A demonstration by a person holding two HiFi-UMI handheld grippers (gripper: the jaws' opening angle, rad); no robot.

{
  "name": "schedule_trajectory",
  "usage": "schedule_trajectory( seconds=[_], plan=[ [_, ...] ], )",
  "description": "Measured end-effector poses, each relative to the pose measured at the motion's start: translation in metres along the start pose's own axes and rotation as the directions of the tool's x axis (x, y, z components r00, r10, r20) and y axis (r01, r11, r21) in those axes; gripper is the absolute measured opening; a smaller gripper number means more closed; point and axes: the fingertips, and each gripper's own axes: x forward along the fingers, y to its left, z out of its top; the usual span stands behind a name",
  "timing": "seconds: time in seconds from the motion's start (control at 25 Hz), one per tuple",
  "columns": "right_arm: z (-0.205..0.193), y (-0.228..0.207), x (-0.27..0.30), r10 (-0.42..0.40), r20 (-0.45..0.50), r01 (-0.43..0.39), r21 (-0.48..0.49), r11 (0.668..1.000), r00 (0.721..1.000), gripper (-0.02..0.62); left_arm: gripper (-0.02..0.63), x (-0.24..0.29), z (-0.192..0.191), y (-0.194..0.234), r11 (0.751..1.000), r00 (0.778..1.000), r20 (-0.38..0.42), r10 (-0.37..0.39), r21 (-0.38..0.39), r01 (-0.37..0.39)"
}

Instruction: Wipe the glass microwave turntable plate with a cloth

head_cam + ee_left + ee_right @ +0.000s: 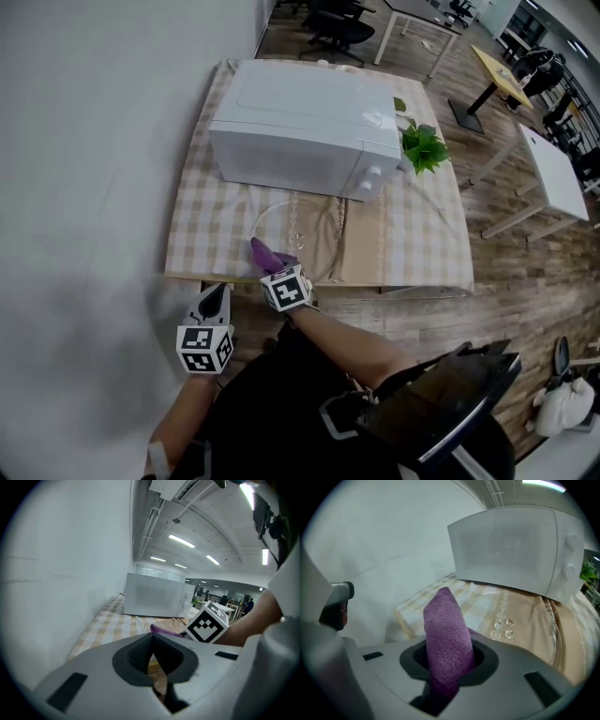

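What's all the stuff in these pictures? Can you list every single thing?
tablecloth: one, beige check, spread over the table.
microwave: one, white, on the tablecloth, door shut.
glass turntable plate: one, clear, on the tablecloth in front of the microwave.
cloth: one, purple, at the plate's near edge.
plant: one, green, right of the microwave.
desks: several, mostly white, farther off on the wooden floor.
left tool: one, grey, jaws together, nothing in them, just off the tablecloth's near edge.
right tool: one, grey, jaws shut on the cloth.
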Motion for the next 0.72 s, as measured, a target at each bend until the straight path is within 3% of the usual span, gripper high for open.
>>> schedule_trajectory(
  seconds=[0.24,0.72],
  plan=[
    [-0.011,-0.013,-0.014,-0.022,-0.002,0.022,0.030,0.999,1.000,0.100,0.003,0.013,-0.001,-0.027,0.997,0.997,-0.005,-0.075,0.022,0.075],
    [-0.030,-0.052,-0.041,-0.097,0.009,0.096,0.102,0.990,0.995,0.100,0.003,0.024,-0.003,-0.056,0.989,0.989,-0.029,-0.142,0.023,0.143]
  ],
)
